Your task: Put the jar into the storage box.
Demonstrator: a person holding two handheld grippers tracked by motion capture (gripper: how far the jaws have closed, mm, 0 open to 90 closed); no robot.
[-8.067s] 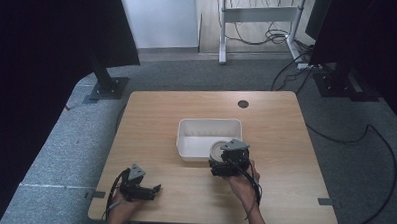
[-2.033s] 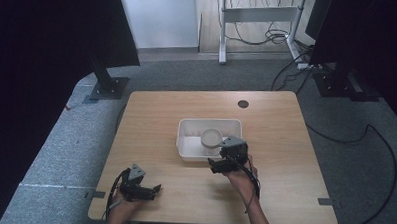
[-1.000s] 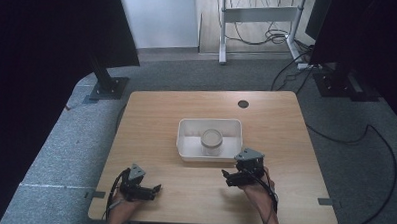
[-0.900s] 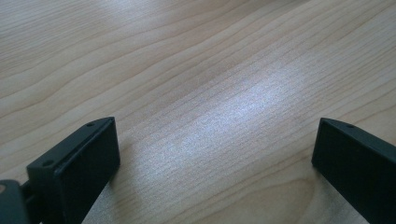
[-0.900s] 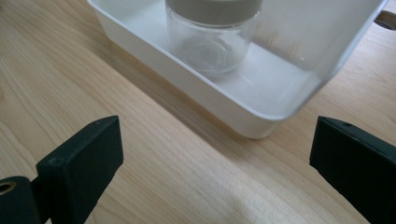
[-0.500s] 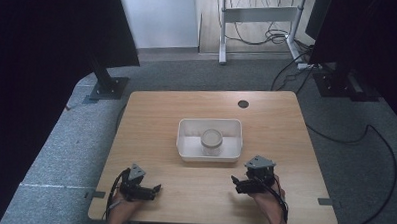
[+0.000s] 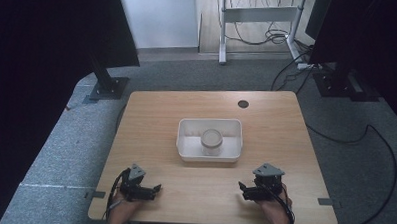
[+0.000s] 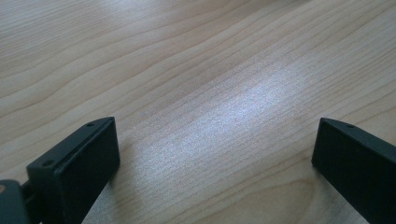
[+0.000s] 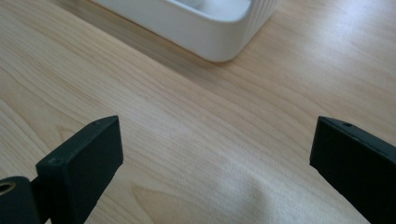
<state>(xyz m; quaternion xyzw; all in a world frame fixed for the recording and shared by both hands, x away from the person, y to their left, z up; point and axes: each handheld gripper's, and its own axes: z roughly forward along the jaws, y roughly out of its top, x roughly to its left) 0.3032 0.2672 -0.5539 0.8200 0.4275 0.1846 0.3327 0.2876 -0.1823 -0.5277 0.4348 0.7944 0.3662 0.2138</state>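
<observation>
High view: a jar (image 7: 211, 141) is seen inside the white tray (image 7: 185, 134) mid-bench. Left gripper (image 7: 142, 191) and right gripper (image 7: 251, 190) are rested near the front edge, fingers spread wide, nothing held. Placement judged complete; grippers are best kept clear of the tray.

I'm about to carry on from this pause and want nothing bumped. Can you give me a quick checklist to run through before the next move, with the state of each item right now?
1. Left gripper open and holding nothing: ok; its own view has bare wood between the jaws.
2. Right gripper open and holding nothing: ok.
3. Both grippers apart from the white tray: ok; they sit near the table's front edge.
4. Round container inside the tray, upright: ok.
5. What the container holds: cannot tell.
6. Cables trailing from the grippers free of the tray: ok.
</observation>
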